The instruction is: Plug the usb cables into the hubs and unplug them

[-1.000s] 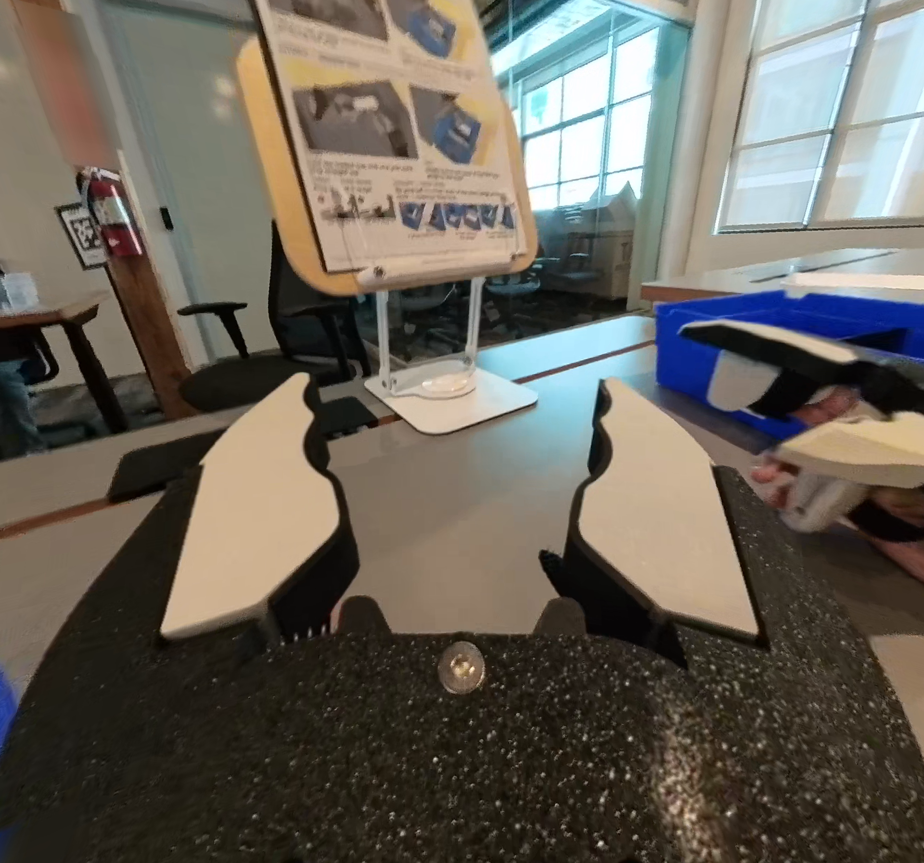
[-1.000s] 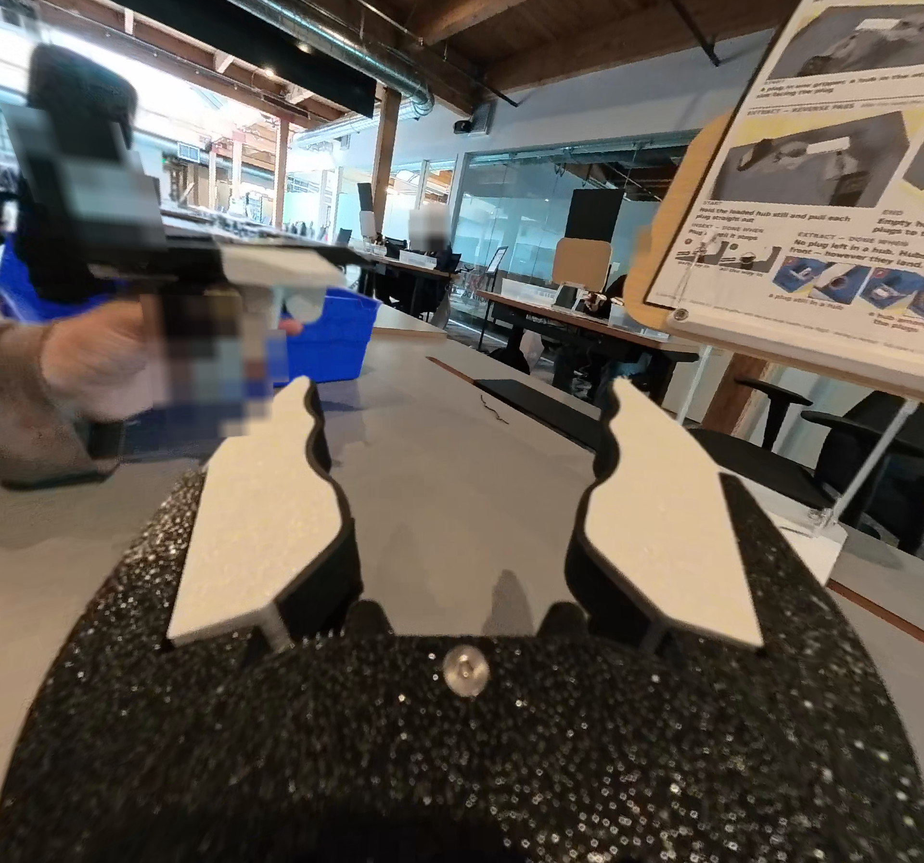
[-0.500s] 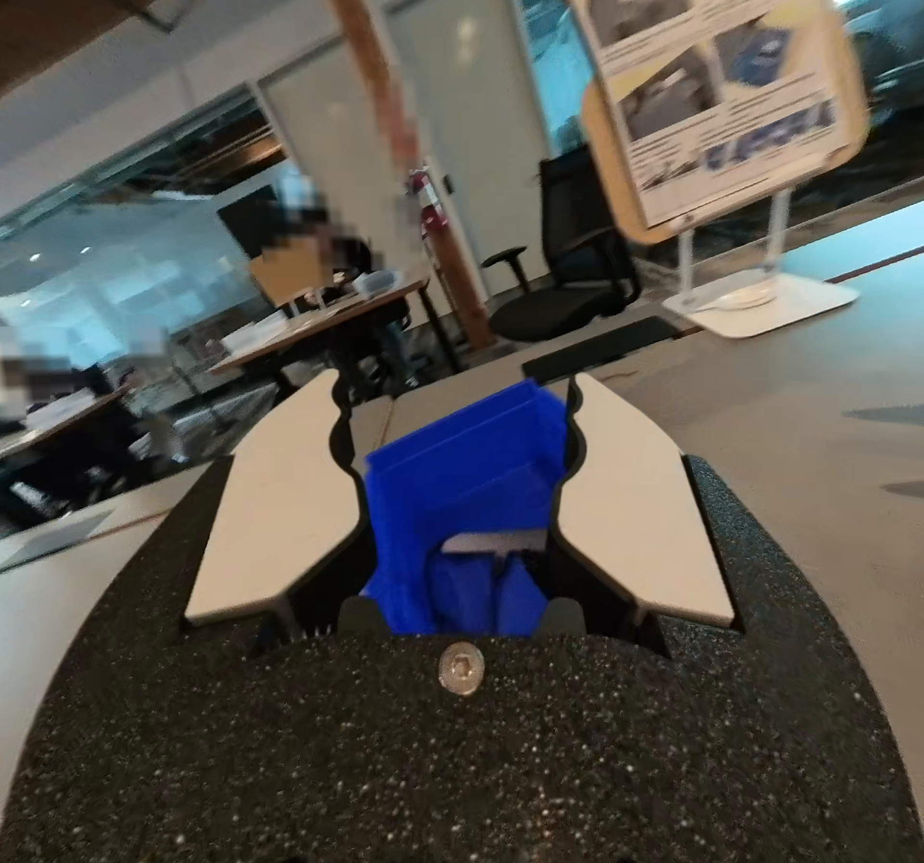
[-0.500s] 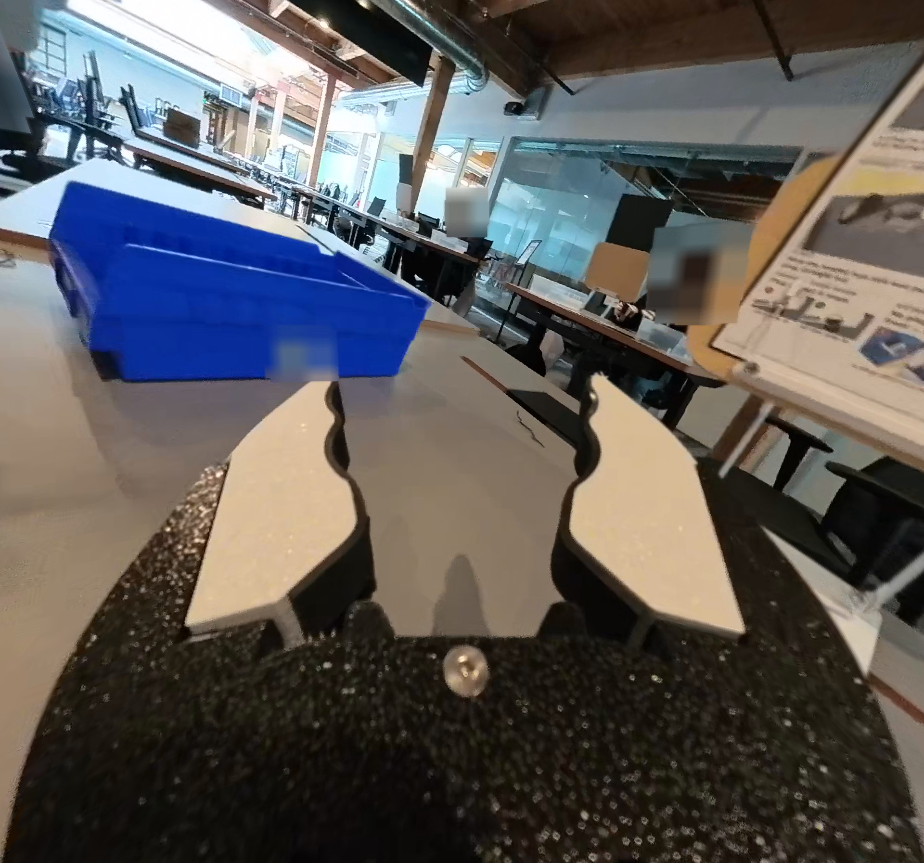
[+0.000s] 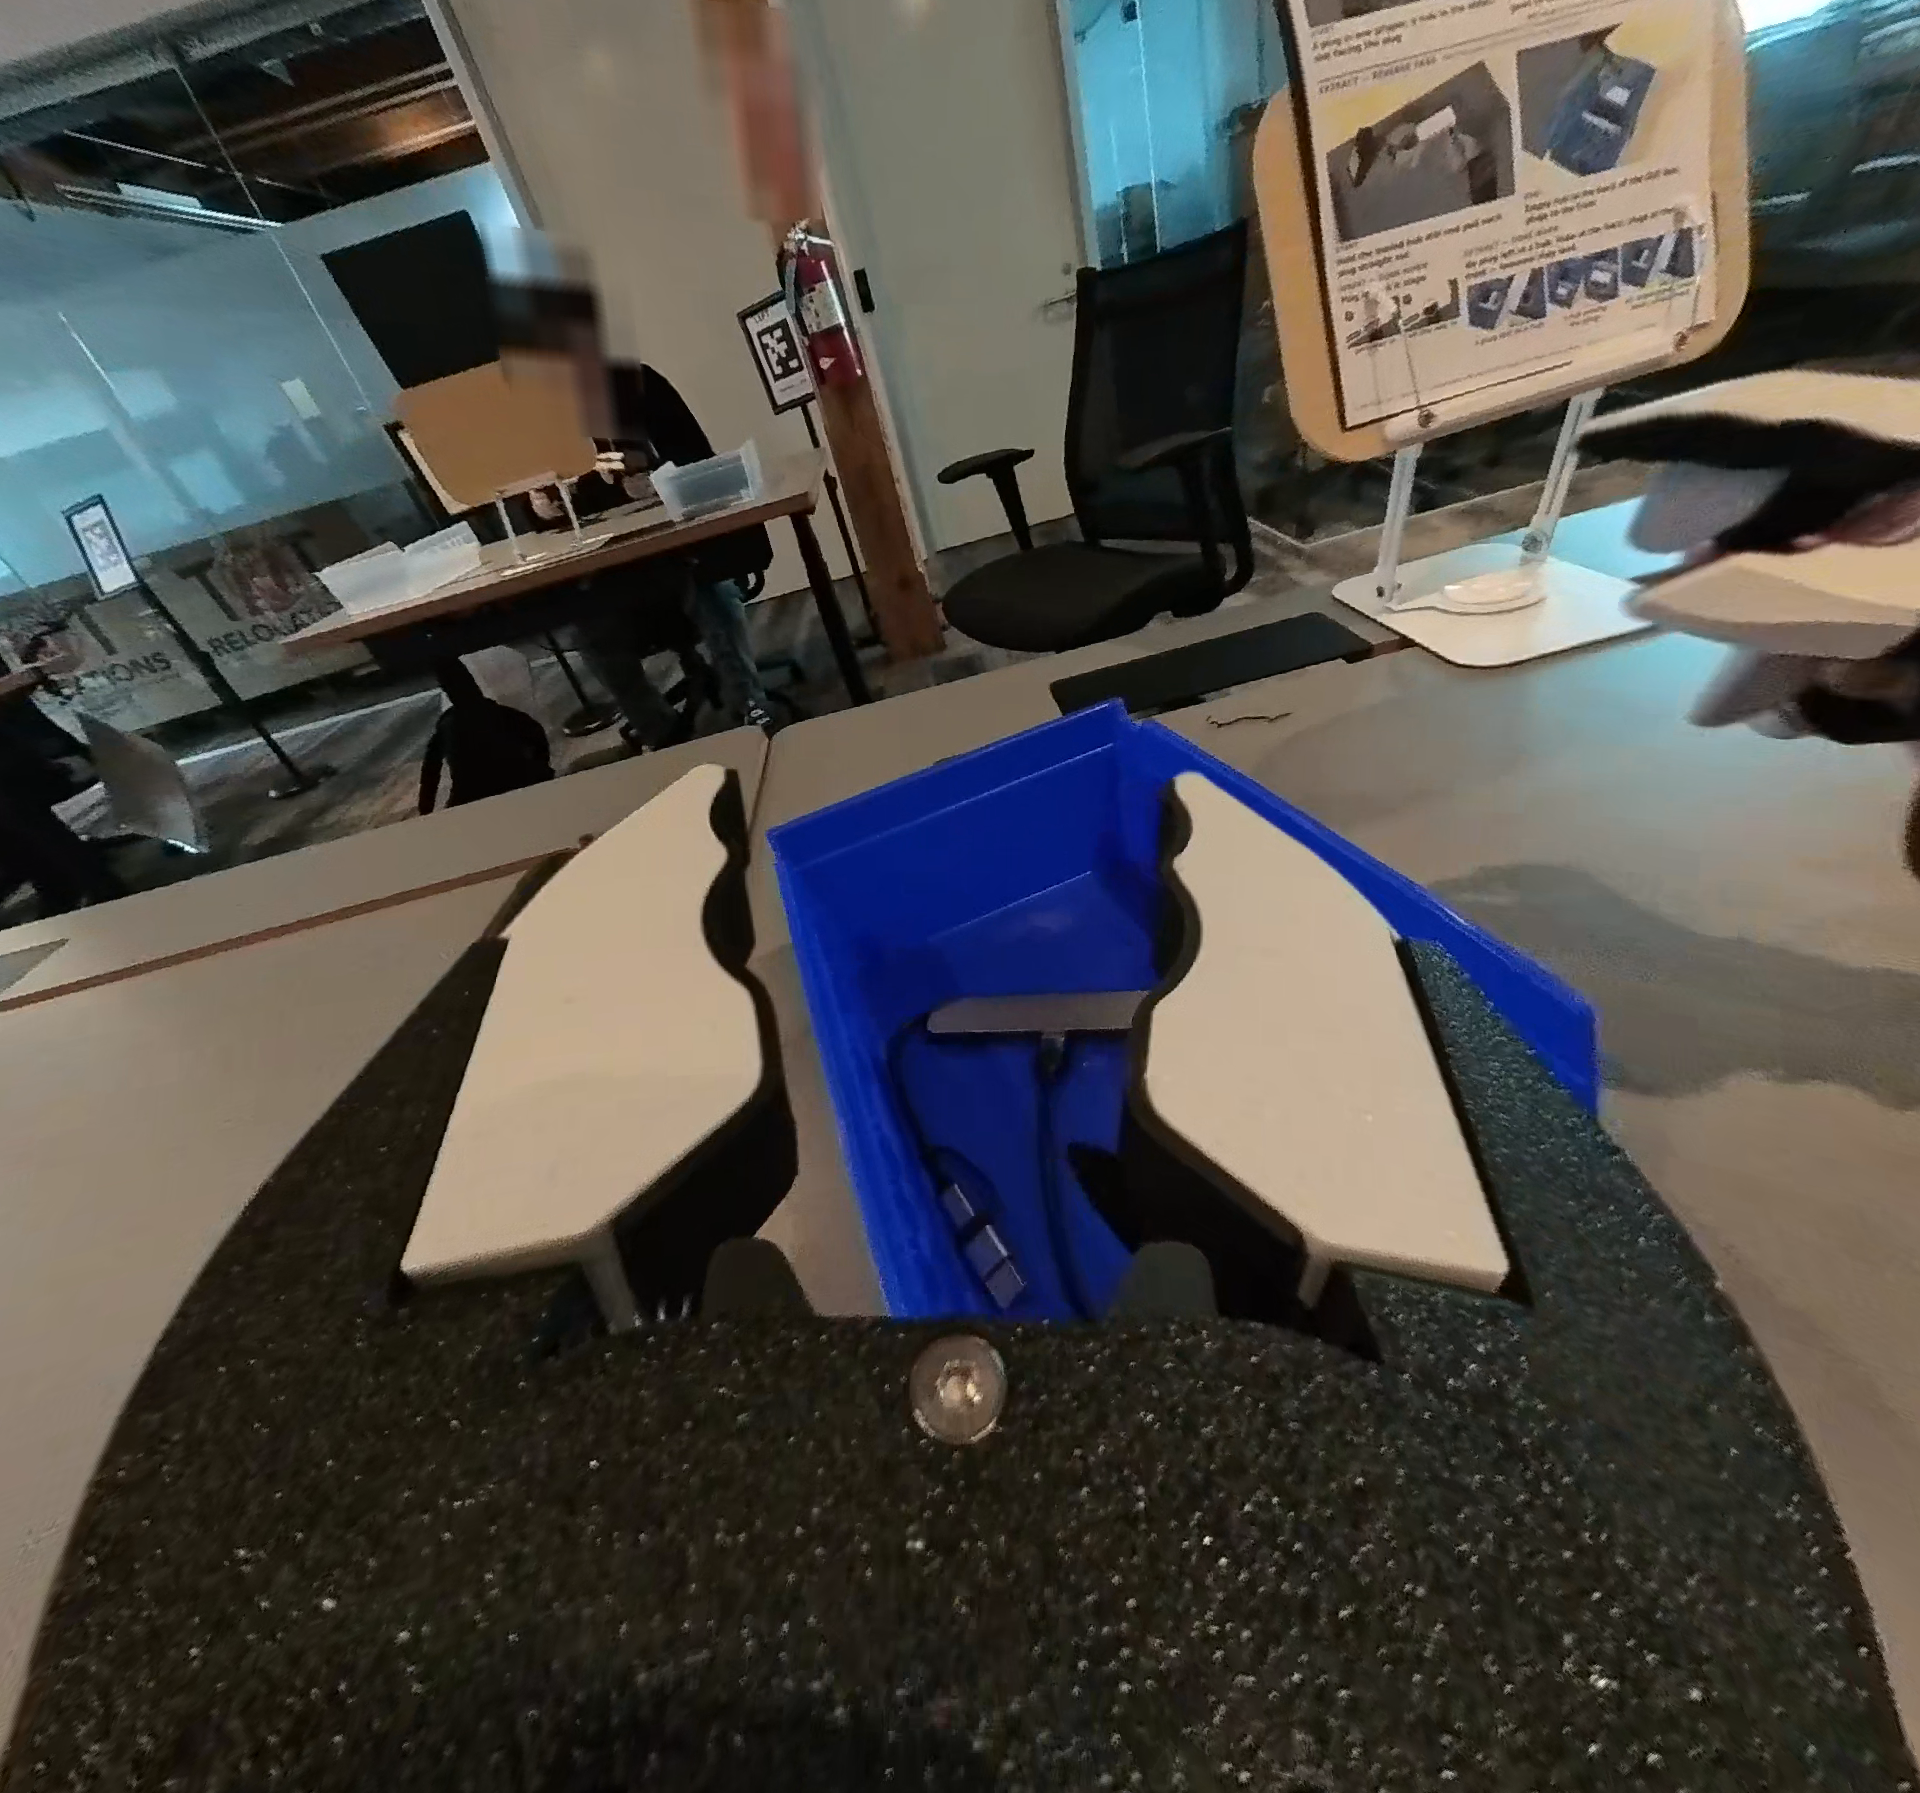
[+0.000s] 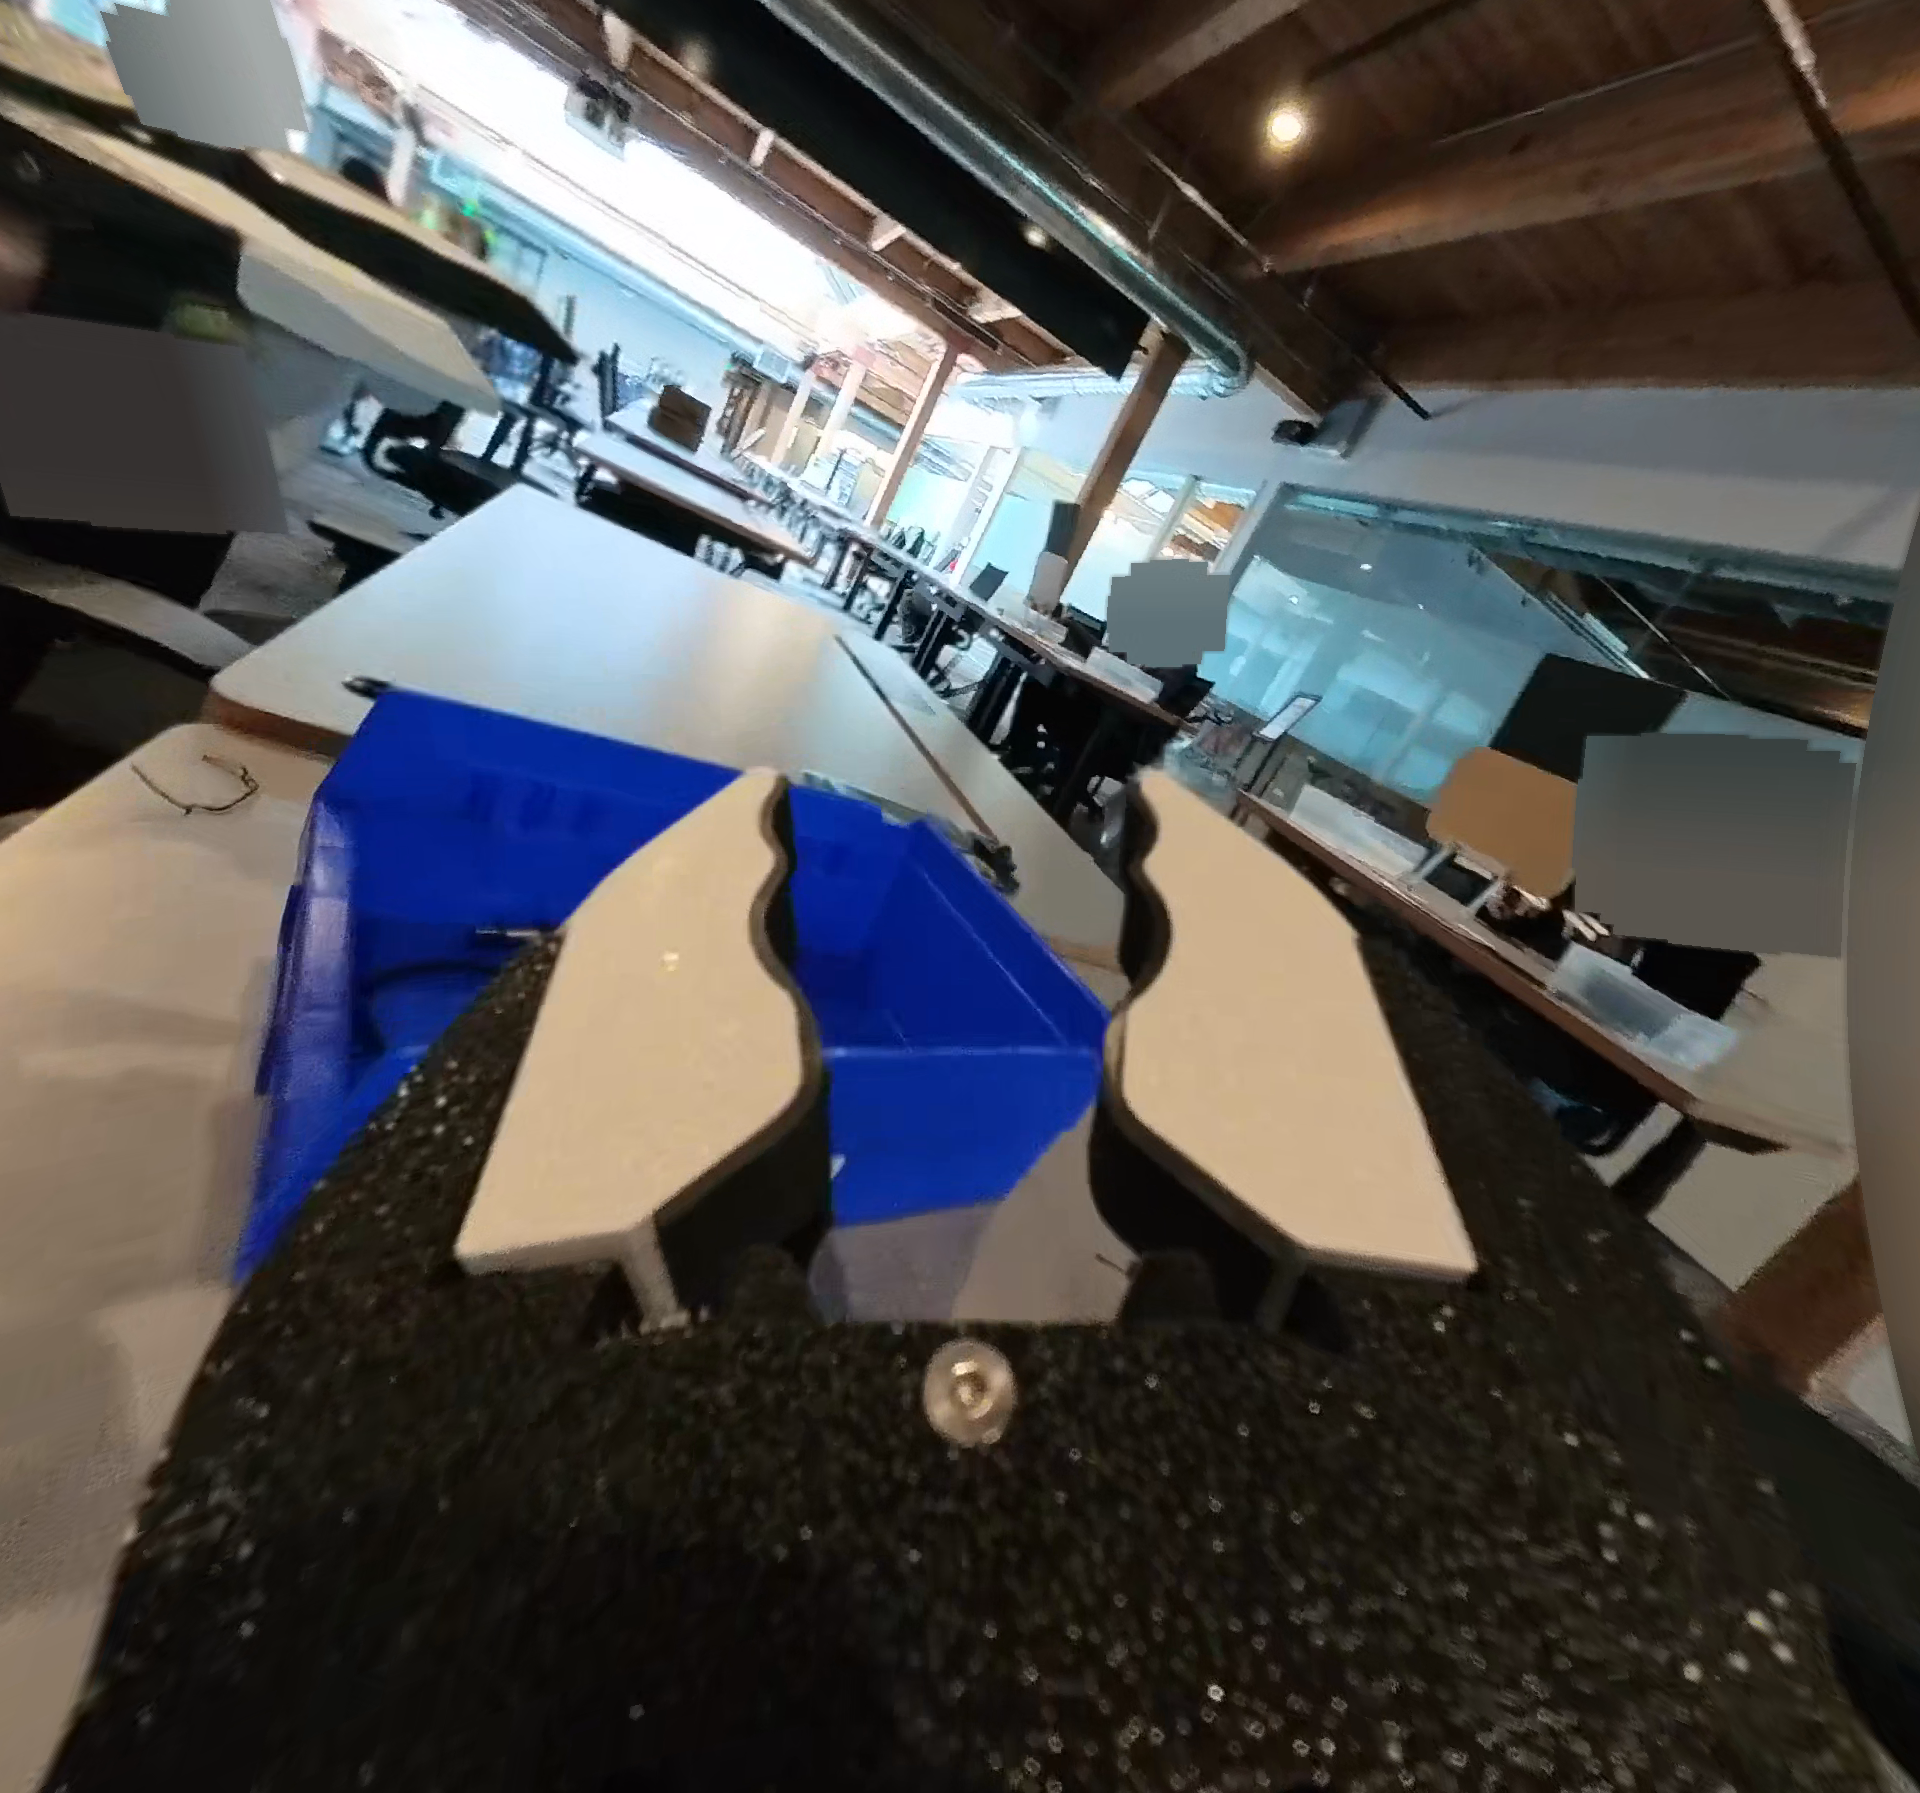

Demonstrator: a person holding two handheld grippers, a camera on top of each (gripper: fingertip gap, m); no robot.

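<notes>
A narrow blue bin (image 5: 987, 870) stands on the grey table in the left wrist view. A grey hub (image 5: 1029, 1016), blue cables (image 5: 1081, 1213) and small USB plugs (image 5: 977, 1234) lie inside it. My left gripper (image 5: 951, 782) is open and empty just above the bin, one finger on each side of its opening. My right gripper (image 6: 956, 782) is open and empty, and points at a blue bin (image 6: 935, 995) with a blue cable (image 6: 416, 995) in it. The right gripper also shows at the right edge of the left wrist view (image 5: 1766, 538).
An instruction board (image 5: 1496, 133) on a white stand (image 5: 1496, 611) is at the back right of the table. Behind the table are a black pad (image 5: 1205, 663) and an office chair (image 5: 1143, 496). A thin wire (image 6: 197, 787) lies left of the bin. People sit at far tables.
My left gripper swung left from the board and came over the narrow bin, now looking down into it. My right gripper turned left towards a blue bin. Both stayed open.
</notes>
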